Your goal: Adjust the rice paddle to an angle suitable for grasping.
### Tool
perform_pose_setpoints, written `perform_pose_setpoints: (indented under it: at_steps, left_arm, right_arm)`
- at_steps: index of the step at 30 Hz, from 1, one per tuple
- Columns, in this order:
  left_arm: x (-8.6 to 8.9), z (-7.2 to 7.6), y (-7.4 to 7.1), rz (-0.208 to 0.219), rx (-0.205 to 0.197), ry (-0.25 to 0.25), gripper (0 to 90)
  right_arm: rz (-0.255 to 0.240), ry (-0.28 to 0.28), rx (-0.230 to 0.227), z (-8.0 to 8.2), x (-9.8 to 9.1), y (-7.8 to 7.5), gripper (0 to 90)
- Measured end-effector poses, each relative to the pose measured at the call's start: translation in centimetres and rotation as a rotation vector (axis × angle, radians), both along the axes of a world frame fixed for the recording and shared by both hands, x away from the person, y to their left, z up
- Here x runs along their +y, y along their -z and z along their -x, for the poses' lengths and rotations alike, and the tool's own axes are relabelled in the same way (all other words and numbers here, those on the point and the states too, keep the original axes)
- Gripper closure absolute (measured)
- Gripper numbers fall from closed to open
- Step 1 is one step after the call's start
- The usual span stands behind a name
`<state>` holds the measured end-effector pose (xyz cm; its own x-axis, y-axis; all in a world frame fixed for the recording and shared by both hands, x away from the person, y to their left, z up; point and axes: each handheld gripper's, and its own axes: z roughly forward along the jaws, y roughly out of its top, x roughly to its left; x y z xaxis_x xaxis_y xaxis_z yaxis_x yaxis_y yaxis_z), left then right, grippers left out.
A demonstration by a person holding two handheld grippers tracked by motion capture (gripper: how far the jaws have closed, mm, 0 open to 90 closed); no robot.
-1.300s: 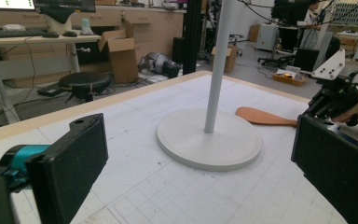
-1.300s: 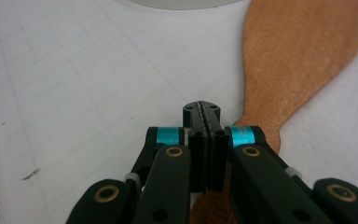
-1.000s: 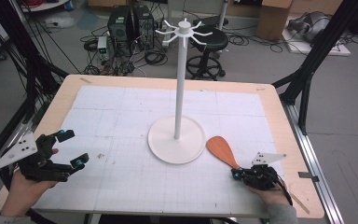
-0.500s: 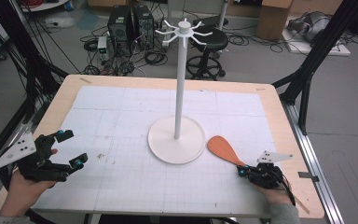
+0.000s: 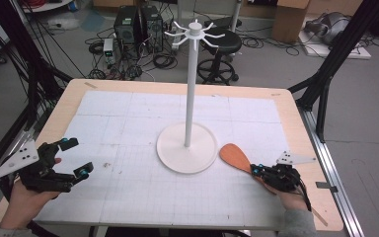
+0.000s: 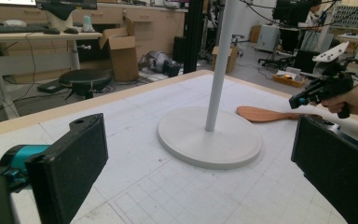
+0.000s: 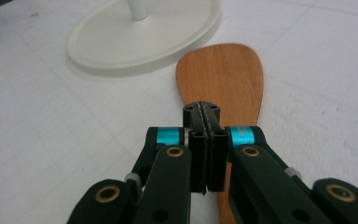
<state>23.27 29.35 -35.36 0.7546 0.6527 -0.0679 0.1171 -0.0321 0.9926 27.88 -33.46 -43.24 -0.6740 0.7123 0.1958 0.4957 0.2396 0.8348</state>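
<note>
A wooden spatula lies flat on the white mat, blade toward the white hook stand, whose round base sits mid-table. My right gripper is shut, its pads pressed together, low over the spatula's handle just behind the blade; the handle runs on underneath the jaws, not between them. In the right gripper view the closed tips point at the blade. My left gripper is open and holds nothing at the left front of the mat, aimed at the stand's base. Beyond its jaws I see the spatula and the right gripper.
The gridded white mat covers most of the wooden table. The stand's top carries several short hooks. Black frame legs stand beside the table, with a stool and cables on the floor behind.
My right hand has edged slightly to the right near the spatula's handle. The left gripper and the spatula have stayed put.
</note>
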Motion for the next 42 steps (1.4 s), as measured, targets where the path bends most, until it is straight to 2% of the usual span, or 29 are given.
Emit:
perform_pose_setpoints:
  at_steps: [6,10,12,13,17,18,22,24,31,32,38,42]
  left_arm:
    - [-0.1,0.2,-0.2,-0.007,-0.004,0.001,4.0]
    - [0.0,0.4,0.0,-0.009,0.003,-0.004,4.1]
    - [0.1,0.5,0.0,-0.01,0.004,-0.005,4.1]
    - [0.4,0.6,0.1,-0.012,0.005,-0.012,4.0]
    - [0.8,0.9,0.1,-0.005,0.008,-0.024,4.1]
    - [1.1,1.0,0.2,-0.005,0.009,-0.03,4.1]
    - [1.5,1.3,0.2,-0.003,0.013,-0.043,4.0]
    - [1.7,1.6,0.3,-0.005,0.015,-0.051,4.1]
    - [1.9,2.7,0.5,-0.034,0.014,-0.058,4.0]
    - [1.9,3.1,0.5,-0.039,0.011,-0.052,4.1]
    - [1.9,3.8,0.4,-0.059,0.006,-0.051,4.1]
    - [2.0,4.0,0.4,-0.064,0.009,-0.054,4.1]
  right_arm:
    - [0.023,0.004,0.009,-2.4,0.0,-0.5,90.0]
    - [0.078,-0.014,0.012,-4.1,1.0,-1.3,90.0]
    - [0.087,-0.018,0.006,-4.5,1.3,-1.6,90.0]
    - [0.105,-0.027,0.002,-5.4,1.8,-1.9,90.0]
    - [0.127,-0.016,0.009,-6.6,2.1,-1.9,90.0]
    - [0.133,-0.01,0.027,-7.2,2.2,-1.6,90.0]
    - [0.148,-0.001,0.041,-7.9,2.3,-1.2,90.0]
    - [0.151,0.028,0.044,-8.3,2.4,-0.7,90.0]
    - [0.157,0.026,0.046,-9.4,2.8,-0.3,90.0]
    - [0.145,0.017,0.051,-9.8,3.0,-0.3,90.0]
    - [0.188,-0.007,0.062,-11.1,3.8,0.0,90.0]
    - [0.221,0.004,0.073,-11.6,4.3,0.2,90.0]
